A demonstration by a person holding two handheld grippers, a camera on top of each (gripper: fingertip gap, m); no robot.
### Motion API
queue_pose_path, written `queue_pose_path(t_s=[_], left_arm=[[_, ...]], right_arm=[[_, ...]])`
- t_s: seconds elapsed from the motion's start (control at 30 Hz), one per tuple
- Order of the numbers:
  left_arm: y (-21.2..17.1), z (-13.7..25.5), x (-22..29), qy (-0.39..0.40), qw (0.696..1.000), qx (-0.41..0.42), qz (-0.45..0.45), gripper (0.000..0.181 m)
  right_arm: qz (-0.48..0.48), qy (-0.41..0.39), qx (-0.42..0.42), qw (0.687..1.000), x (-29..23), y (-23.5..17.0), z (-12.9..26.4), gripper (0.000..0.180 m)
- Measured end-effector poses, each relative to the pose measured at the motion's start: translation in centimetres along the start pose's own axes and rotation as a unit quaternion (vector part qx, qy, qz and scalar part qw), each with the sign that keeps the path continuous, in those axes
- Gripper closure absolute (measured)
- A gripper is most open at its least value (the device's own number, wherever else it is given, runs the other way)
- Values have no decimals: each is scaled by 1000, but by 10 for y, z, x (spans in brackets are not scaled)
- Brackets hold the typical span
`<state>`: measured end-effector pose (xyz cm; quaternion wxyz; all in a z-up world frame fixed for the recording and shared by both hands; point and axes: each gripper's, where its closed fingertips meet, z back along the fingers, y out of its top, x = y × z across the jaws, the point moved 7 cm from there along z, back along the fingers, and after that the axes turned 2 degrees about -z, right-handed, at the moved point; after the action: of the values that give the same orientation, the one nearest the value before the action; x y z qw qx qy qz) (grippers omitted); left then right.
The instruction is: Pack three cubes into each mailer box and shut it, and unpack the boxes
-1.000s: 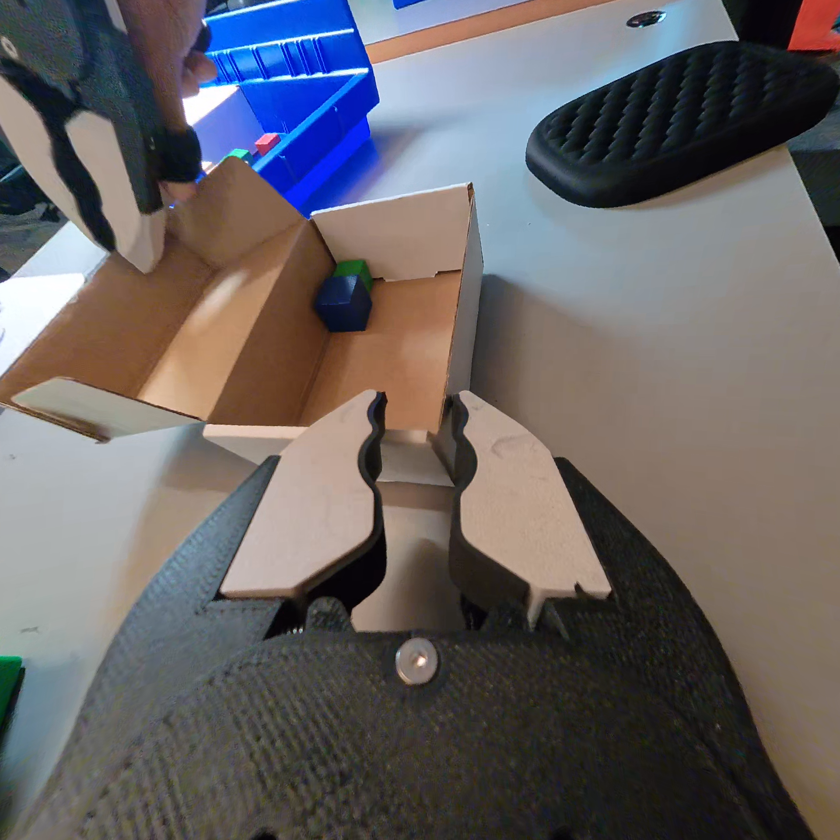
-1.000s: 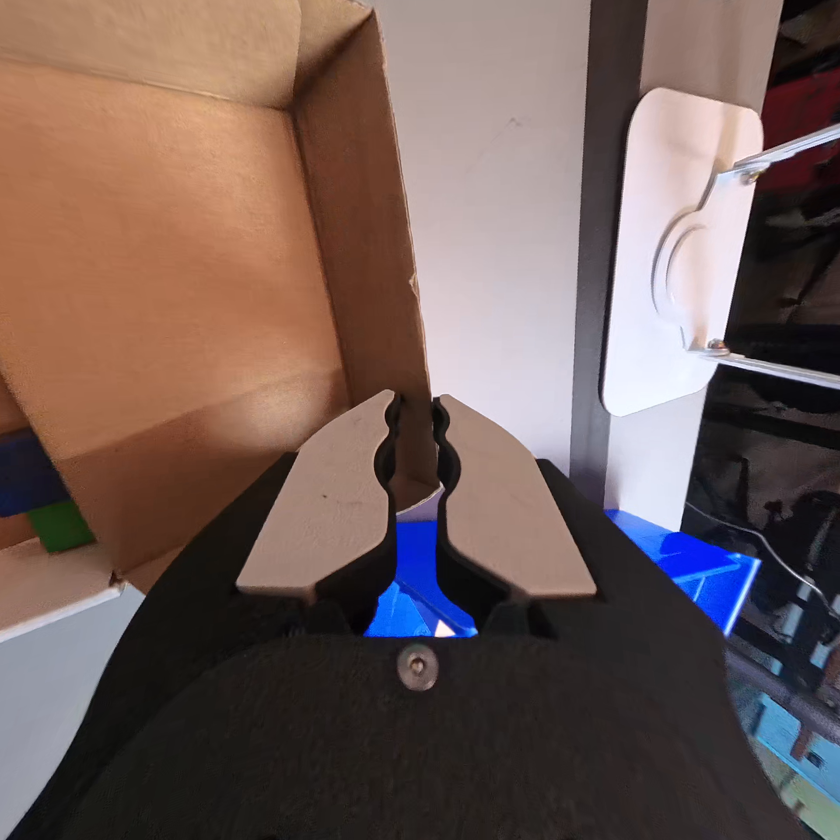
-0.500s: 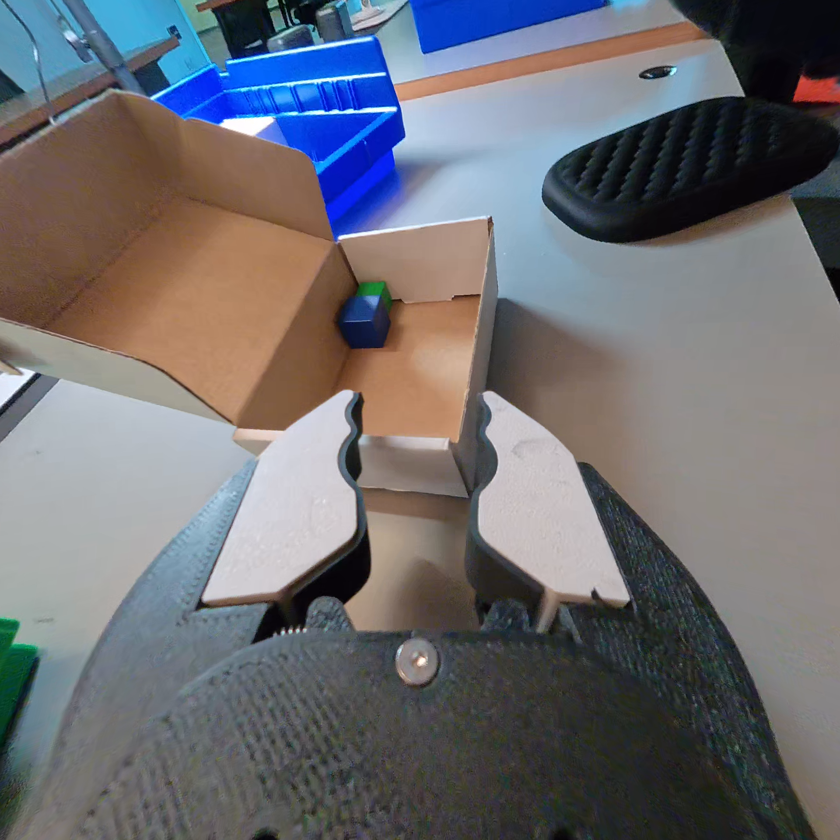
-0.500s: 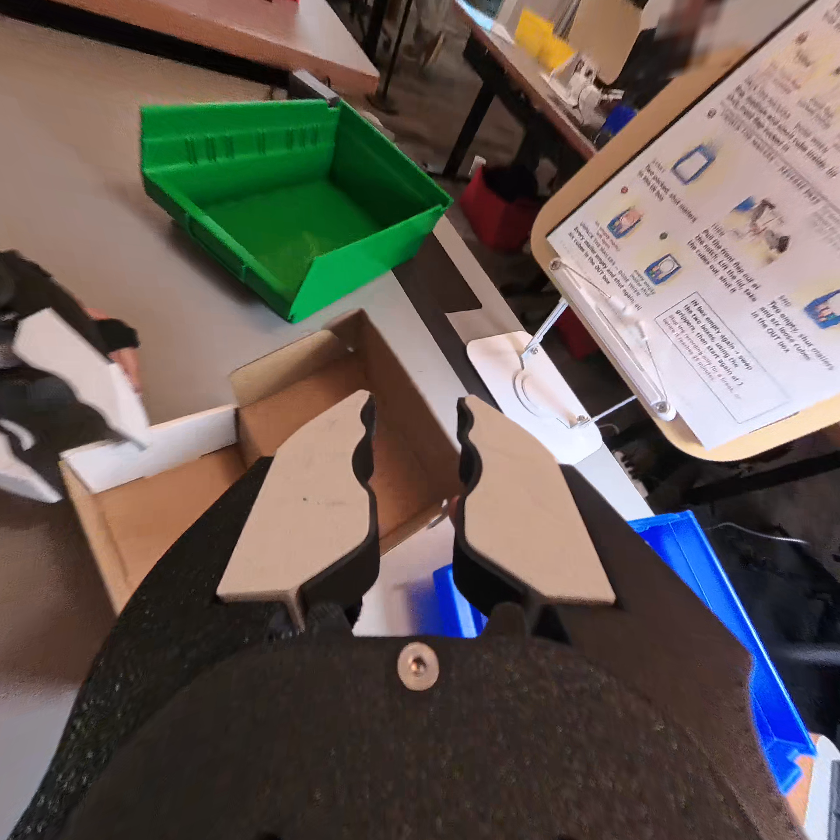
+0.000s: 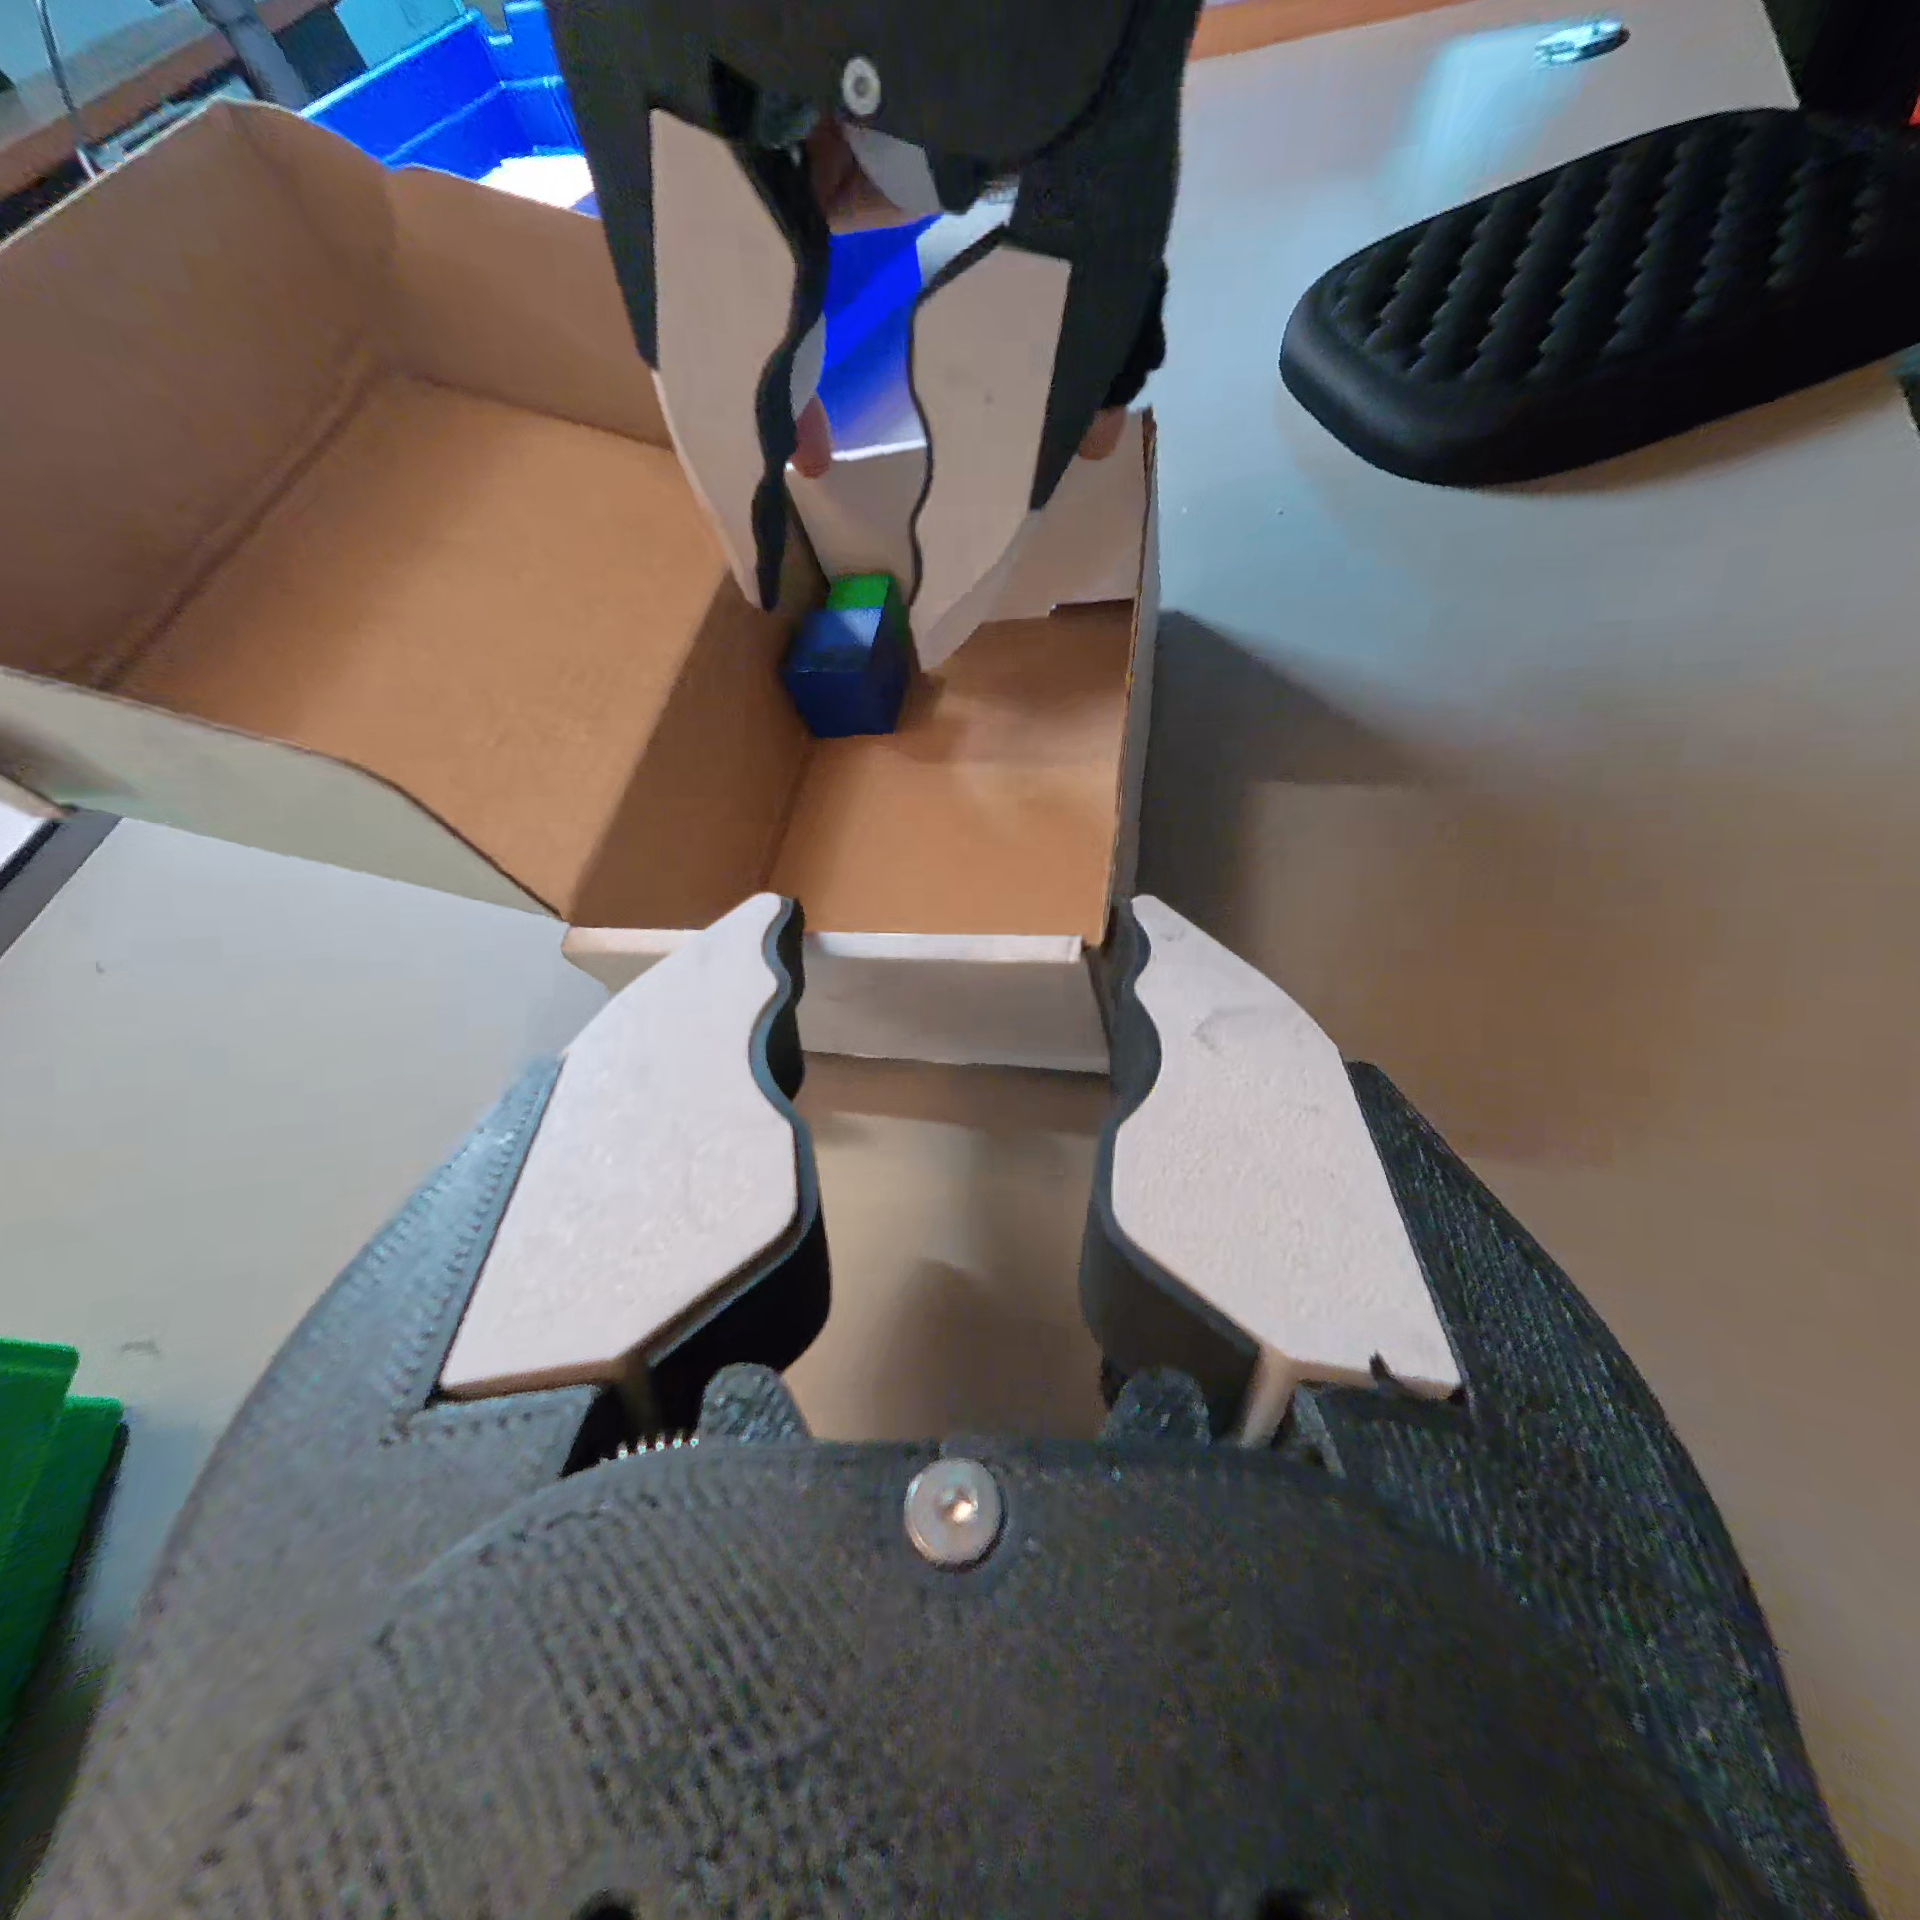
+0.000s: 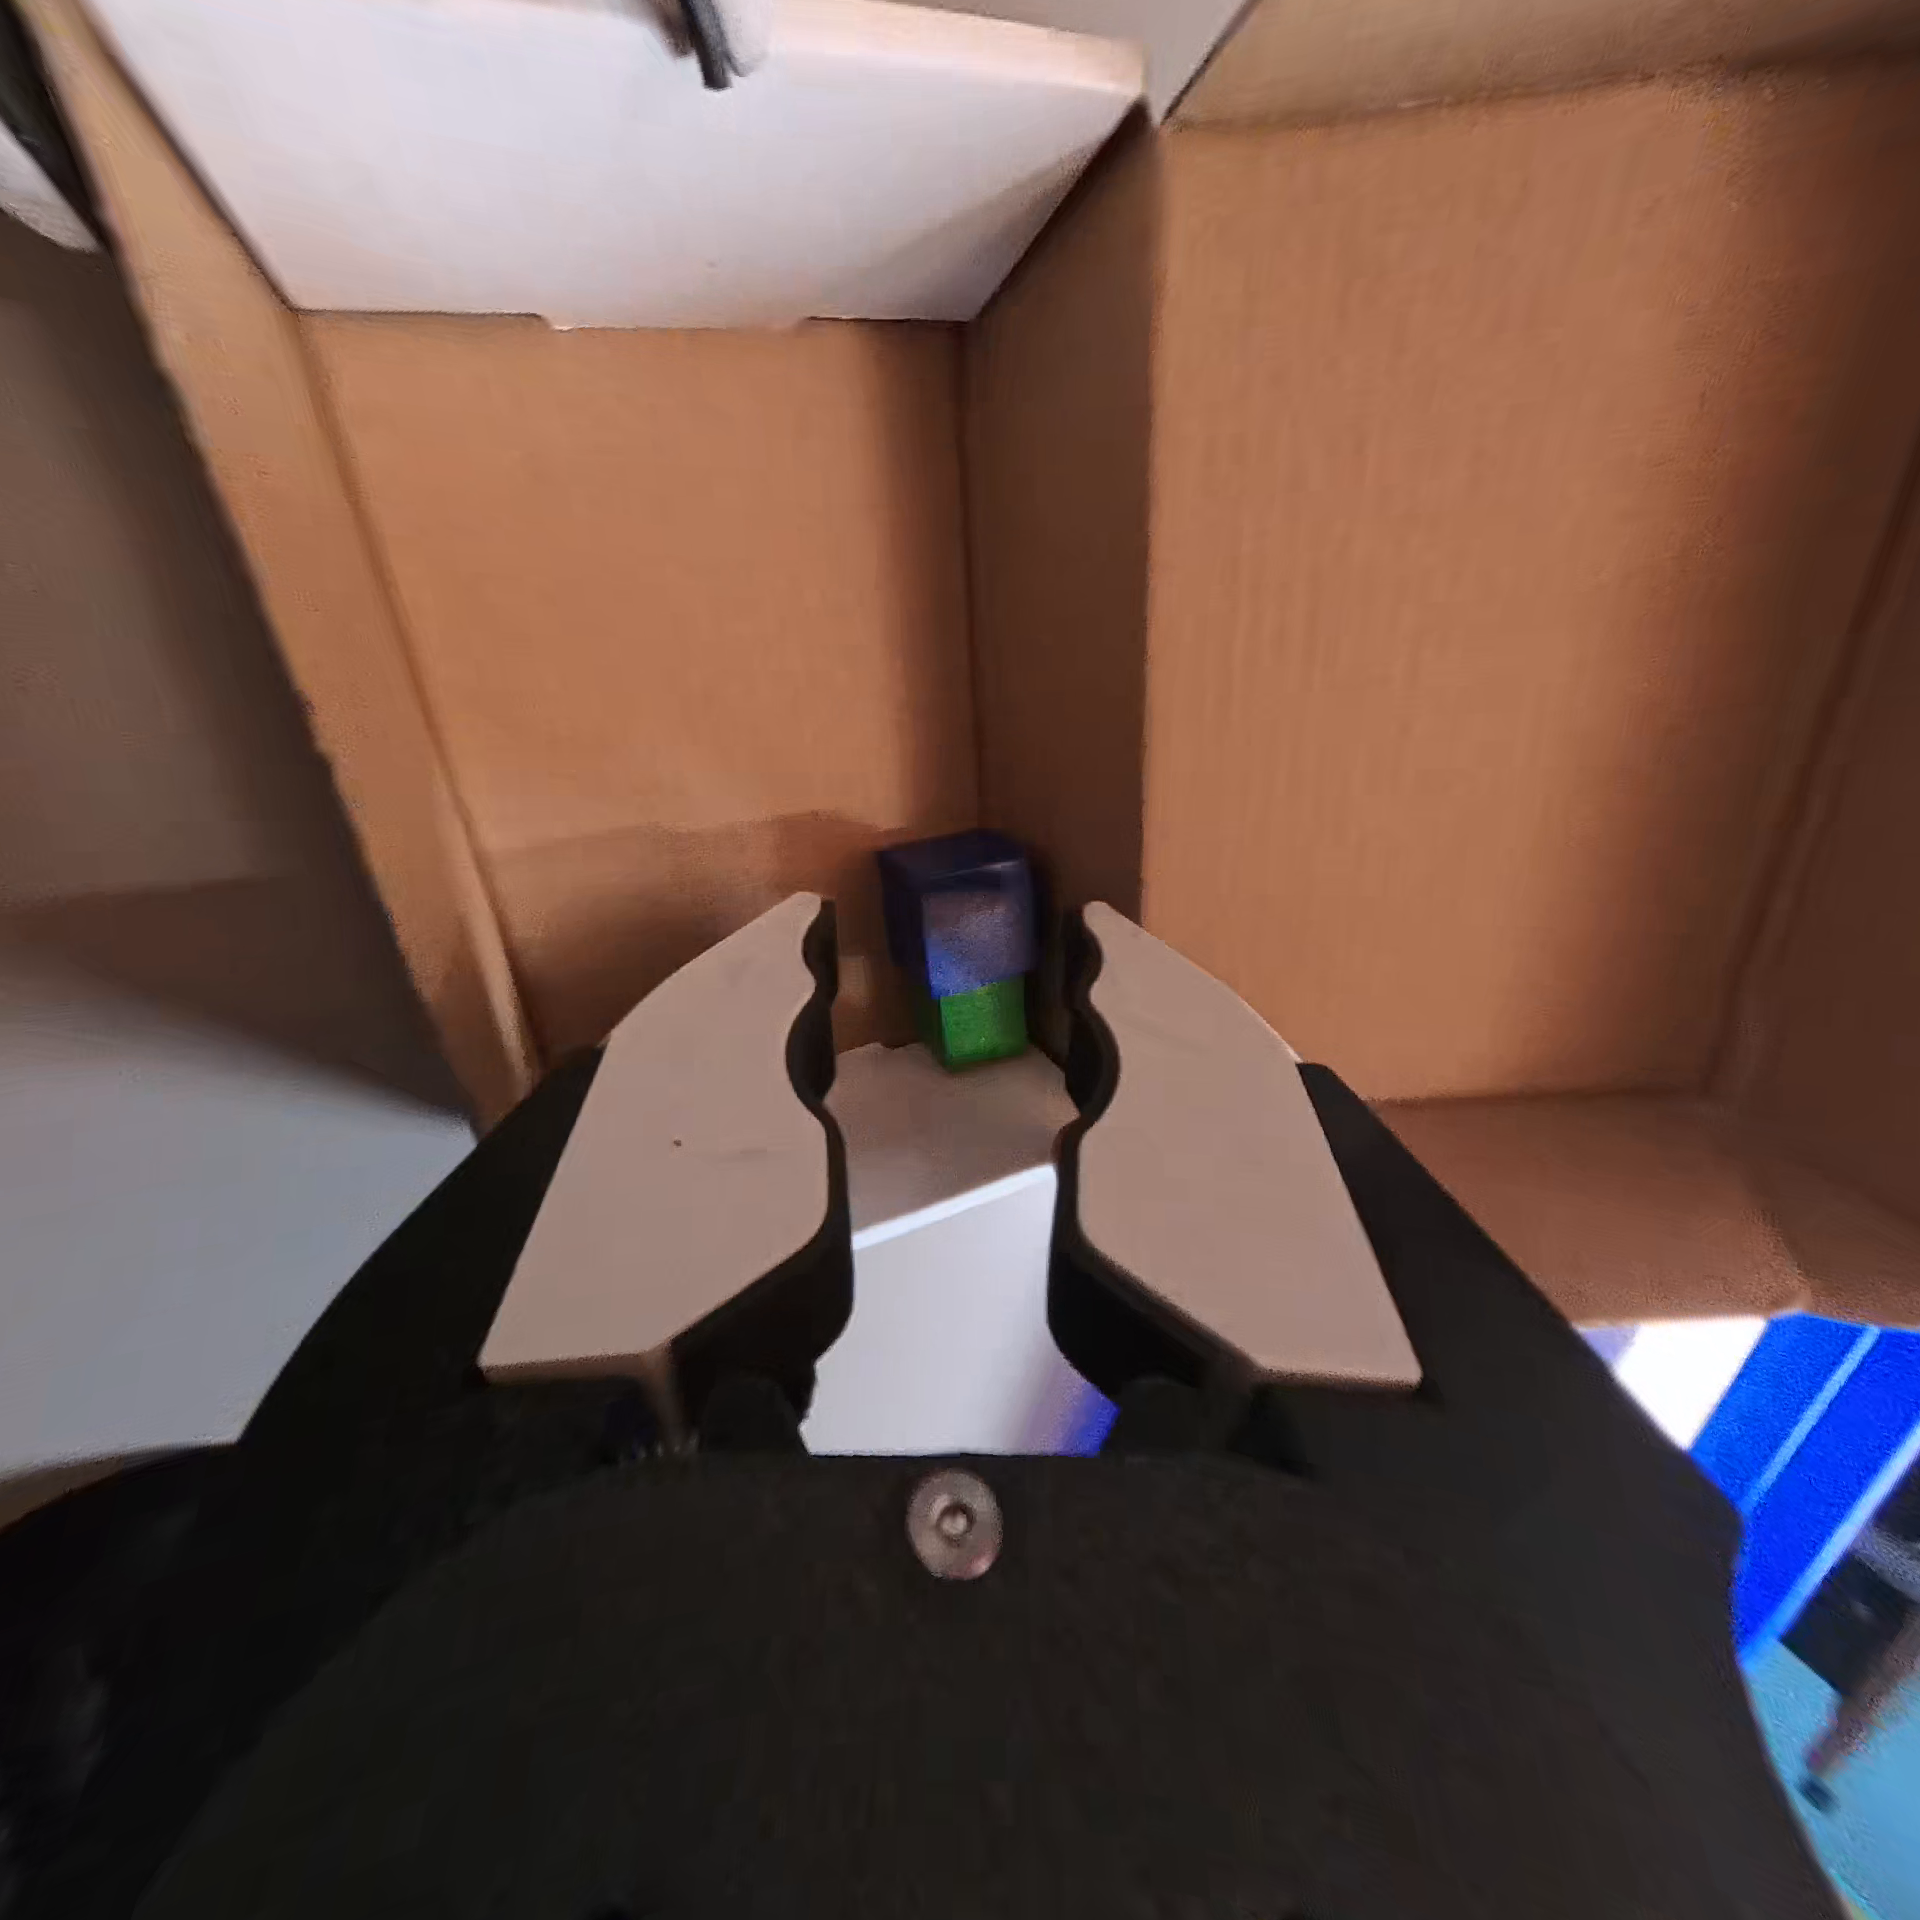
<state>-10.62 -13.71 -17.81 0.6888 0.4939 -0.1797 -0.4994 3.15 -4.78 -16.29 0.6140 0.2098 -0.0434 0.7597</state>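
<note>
Cubes: blue cube [image 5: 847, 670] and green cube [image 5: 860, 592] touch, tucked in the far corner of the open mailer box [image 5: 966, 821], against its lid-side wall.
Right gripper [image 5: 836, 613]: half-open, empty, poised over both cubes.
Left gripper [image 5: 945, 971]: wide, empty, at the box's near wall.
Risk: jaws may straddle both cubes and pinch neither cleanly.
Cause: cubes touching, corner walls crowding the fingertips.
Risk: unheld box may slide on the table [image 5: 1455, 831].

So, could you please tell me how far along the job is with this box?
Done: the mailer box lies open. In hand: the right hand-held gripper, open, reaches down over the blue cube and green cube inside. The left hand-held gripper is open at the front wall. Left: both cubes remain inside.
</note>
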Motion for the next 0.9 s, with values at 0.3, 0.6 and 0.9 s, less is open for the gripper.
queue_pose_path(t_s=[0.3,0.6,0.9], left_arm=[[0,-2,2,-2,1000,-5,0,124],[1,0,1,0,1000,1,3,123],[5,3,1,0,1000,10,19,120]], right_arm=[[78,-3,-100,992,-3,8,-16,145],[46,75,21,996,-14,16,2,152],[74,82,-17,994,-14,9,-15,141]])
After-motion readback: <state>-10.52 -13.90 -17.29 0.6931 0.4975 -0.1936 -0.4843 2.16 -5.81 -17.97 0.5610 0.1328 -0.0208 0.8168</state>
